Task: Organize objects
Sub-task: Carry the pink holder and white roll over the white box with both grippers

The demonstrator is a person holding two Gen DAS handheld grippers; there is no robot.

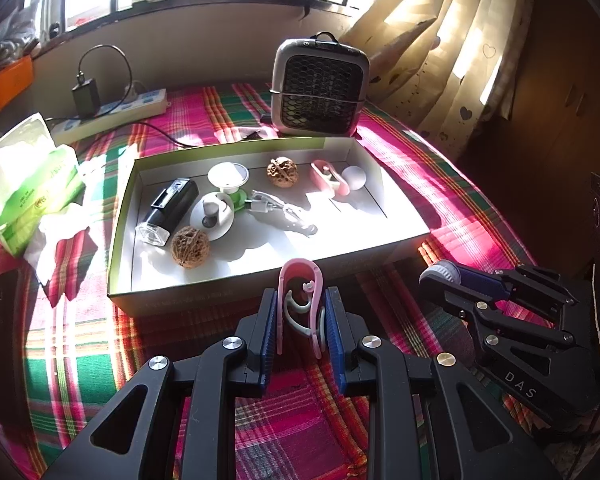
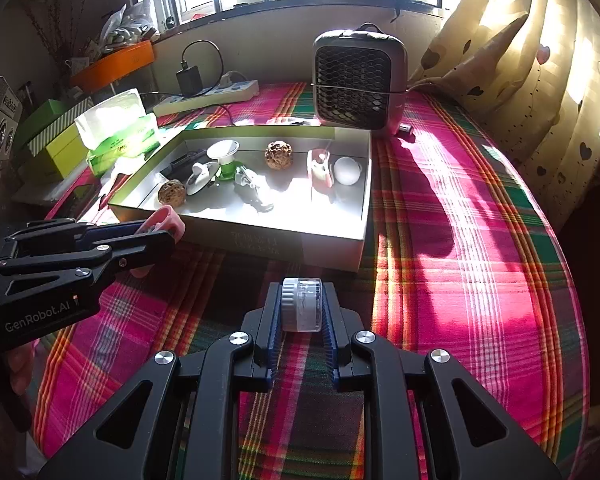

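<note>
My left gripper [image 1: 301,312] is shut on a pink clip [image 1: 300,280] and holds it just in front of the near wall of a shallow white box [image 1: 260,280]. It also shows in the right wrist view [image 2: 156,232]. My right gripper [image 2: 302,308] is shut on a small clear jar with a grey lid [image 2: 302,304], above the cloth in front of the box [image 2: 300,236]. The box holds two walnuts [image 1: 190,247] [image 1: 283,172], a black device [image 1: 170,208], a white cable [image 1: 276,208], a second pink clip [image 1: 328,176] and a white ball [image 1: 355,177].
A grey fan heater [image 1: 320,88] stands behind the box. A green tissue pack [image 1: 28,184] lies left of it, a power strip with a charger [image 1: 112,112] at the back left. The plaid cloth [image 2: 460,260] covers the table. Curtains [image 1: 460,40] hang at right.
</note>
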